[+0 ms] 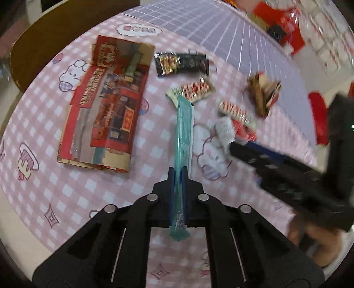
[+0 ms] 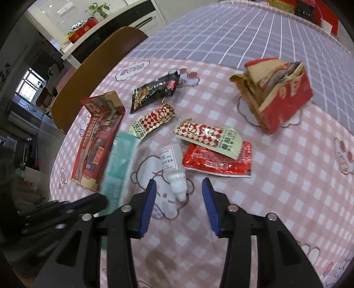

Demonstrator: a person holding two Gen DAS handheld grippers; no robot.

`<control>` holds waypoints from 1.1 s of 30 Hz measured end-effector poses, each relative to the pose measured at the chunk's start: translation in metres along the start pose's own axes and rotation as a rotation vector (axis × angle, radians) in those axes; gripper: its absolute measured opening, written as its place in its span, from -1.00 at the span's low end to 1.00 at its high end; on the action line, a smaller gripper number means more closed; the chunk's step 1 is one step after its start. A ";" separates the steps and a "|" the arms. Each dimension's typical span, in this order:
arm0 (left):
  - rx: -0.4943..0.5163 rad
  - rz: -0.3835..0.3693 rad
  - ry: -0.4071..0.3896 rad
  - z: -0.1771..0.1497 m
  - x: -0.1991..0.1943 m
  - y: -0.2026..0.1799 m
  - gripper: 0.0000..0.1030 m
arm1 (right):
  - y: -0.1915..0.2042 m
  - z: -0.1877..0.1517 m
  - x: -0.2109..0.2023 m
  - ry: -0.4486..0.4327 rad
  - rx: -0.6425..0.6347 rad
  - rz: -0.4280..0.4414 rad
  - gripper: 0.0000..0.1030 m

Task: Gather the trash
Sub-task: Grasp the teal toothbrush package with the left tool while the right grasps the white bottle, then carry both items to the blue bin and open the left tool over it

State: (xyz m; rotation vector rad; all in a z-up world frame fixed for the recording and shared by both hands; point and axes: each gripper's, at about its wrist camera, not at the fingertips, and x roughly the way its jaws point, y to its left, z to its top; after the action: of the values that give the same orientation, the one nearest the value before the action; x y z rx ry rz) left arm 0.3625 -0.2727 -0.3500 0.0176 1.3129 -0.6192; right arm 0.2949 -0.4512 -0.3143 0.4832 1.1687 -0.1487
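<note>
My left gripper [image 1: 178, 171] is shut on a long teal wrapper [image 1: 183, 133], which runs edge-on between the blue pads and sticks out past them; the same teal wrapper [image 2: 119, 159] appears blurred in the right wrist view. My right gripper [image 2: 178, 185] stands open just above a small white dropper bottle [image 2: 173, 172] lying on the pink checked tablecloth [image 2: 287, 177], its tip between the fingers, untouched. Around it lie a red foil sachet [image 2: 218, 160], two red-and-white checked wrappers [image 2: 154, 120] [image 2: 205, 135], a black snack packet [image 2: 154, 92] and a flattened red box [image 2: 97, 141].
A torn red and brown paper carton [image 2: 278, 93] stands at the back right. A brown chair back [image 2: 93, 73] borders the table's left edge. Red boxes [image 1: 278, 17] sit at the far end on the purple grid cloth. A person's hand [image 1: 318, 241] holds the right gripper [image 1: 287, 175].
</note>
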 end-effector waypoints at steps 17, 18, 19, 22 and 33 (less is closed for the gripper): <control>-0.188 -0.091 -0.116 -0.006 -0.050 0.042 -0.89 | 0.057 0.001 -0.006 -0.038 -0.162 -0.003 -0.52; -0.194 -0.092 -0.127 -0.008 -0.056 0.047 -0.89 | 0.067 0.000 -0.009 -0.043 -0.172 0.010 -0.52; -0.199 -0.092 -0.136 -0.011 -0.061 0.052 -0.89 | 0.077 -0.001 -0.013 -0.047 -0.183 0.027 -0.52; -0.241 -0.088 -0.169 -0.025 -0.081 0.075 -0.89 | 0.116 -0.008 -0.022 -0.054 -0.232 0.076 -0.52; -0.469 0.005 -0.228 -0.128 -0.157 0.214 -0.88 | 0.284 -0.081 0.006 0.074 -0.433 0.233 -0.52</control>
State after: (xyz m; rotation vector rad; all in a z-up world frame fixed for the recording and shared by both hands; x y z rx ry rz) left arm 0.3221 0.0173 -0.3148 -0.4216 1.2072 -0.2868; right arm 0.3299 -0.1626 -0.2626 0.2381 1.1673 0.3214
